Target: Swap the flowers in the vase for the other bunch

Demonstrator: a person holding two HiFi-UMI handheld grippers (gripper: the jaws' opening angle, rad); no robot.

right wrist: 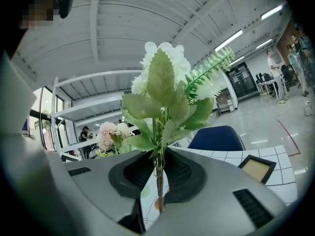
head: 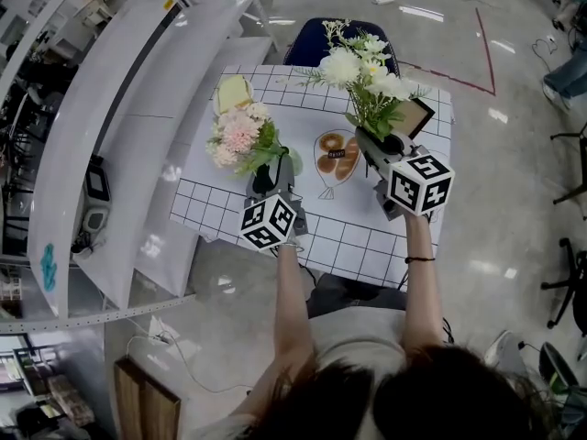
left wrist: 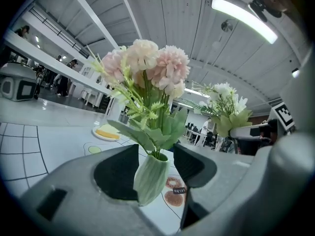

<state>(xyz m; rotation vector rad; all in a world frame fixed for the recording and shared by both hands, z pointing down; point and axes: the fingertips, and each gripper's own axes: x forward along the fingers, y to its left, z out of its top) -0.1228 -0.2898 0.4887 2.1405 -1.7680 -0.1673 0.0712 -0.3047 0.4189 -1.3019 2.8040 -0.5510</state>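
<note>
The vase point(left wrist: 151, 178), judged light and tippable, is seen free between the left gripper point(left wrist: 155, 162)'s wide-open jaws, pink bunch point(left wrist: 147, 65) inside. The white bunch point(right wrist: 165, 90) is pinched by its thin, bendy stems between the right gripper point(right wrist: 158, 170)'s jaws.

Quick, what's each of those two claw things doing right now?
Left gripper: open; the green vase stands between its jaws, not clamped.
Right gripper: closed on the stems of the white bunch.

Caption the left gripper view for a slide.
Open left tongs flank the vase holding the pink bunch.
</note>
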